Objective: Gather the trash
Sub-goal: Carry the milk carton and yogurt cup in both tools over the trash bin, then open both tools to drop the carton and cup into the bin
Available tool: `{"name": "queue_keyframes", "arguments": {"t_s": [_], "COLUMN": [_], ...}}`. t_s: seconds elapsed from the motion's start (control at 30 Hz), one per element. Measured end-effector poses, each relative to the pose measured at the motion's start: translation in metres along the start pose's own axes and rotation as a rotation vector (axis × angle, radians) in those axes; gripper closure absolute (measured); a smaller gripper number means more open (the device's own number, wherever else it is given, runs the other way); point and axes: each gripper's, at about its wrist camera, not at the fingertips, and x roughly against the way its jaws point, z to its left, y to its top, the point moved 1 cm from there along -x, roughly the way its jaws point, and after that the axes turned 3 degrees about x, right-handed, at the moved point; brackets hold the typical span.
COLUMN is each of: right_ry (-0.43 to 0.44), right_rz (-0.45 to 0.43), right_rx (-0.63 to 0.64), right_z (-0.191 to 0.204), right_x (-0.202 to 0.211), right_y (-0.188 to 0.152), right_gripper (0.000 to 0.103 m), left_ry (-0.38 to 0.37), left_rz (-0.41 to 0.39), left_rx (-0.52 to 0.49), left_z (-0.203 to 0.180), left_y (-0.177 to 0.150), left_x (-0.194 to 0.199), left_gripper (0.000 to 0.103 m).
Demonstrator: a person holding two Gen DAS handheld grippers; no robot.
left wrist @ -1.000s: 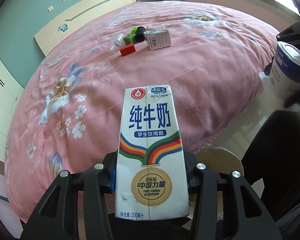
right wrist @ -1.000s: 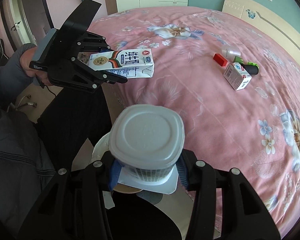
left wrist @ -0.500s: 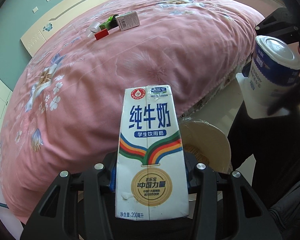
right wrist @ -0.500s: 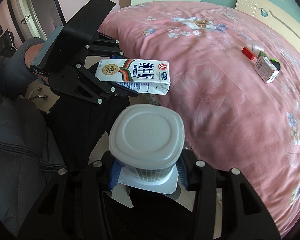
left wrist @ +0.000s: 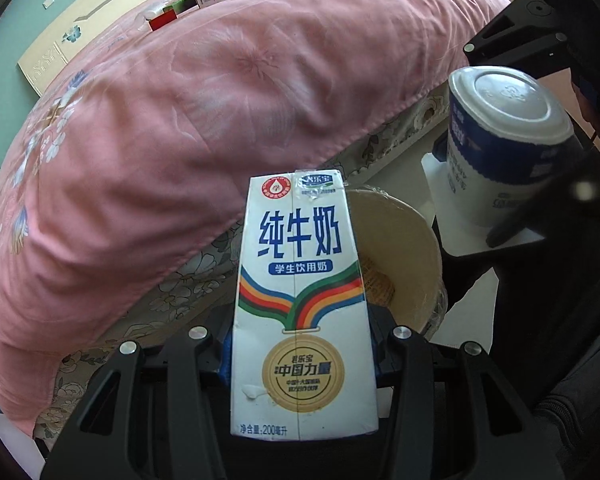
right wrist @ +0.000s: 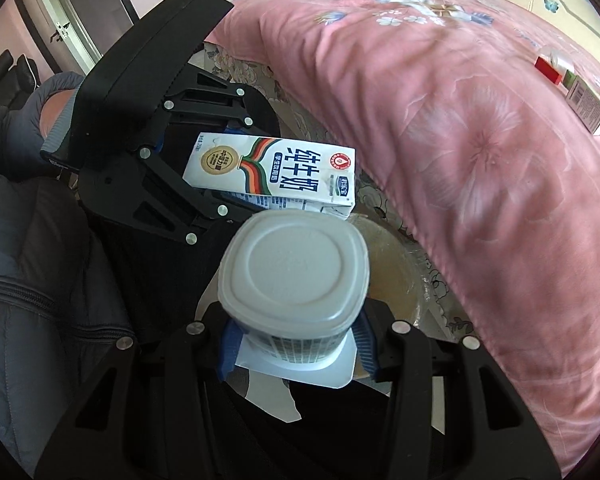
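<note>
Here both jaws are clenched, left gripper on the milk carton, right gripper on the yogurt cup.

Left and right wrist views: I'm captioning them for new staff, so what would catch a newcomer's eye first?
The white milk carton with blue lettering fills the left wrist view, clamped in the left gripper over the beige round waste bin. In the right wrist view, the white-lidded blue yogurt tub sits in the right gripper. The pink floral quilt spreads behind.
</note>
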Motion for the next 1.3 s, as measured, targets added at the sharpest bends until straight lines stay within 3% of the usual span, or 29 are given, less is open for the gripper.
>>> {"name": "queue_keyframes", "arguments": {"t_s": [0.4,0.7,1.3], "right_ry": [0.046,0.017,0.006], "right_rz": [0.056,0.098,0.188], "right_rx": [-0.075,-0.143,-0.162], "right_z": [-0.019,-0.044,-0.057], "right_x": [-0.048,-0.076,-0.131], "right_y": [-0.004,-0.01,0.006], "right_gripper": [0.055,0.055,0.054], "left_ry": [-0.037,-0.069,-0.122], "left_rz": [0.085,0.145,0.242], "left_rx": [0.043,0.073,0.123], "left_z": [0.007,0.012,0.013], "left_y": [-0.006,-0.011,-0.005], "left_x": [-0.045,-0.08,-0.129], "left_gripper": [0.054,0.054,0.054]}}
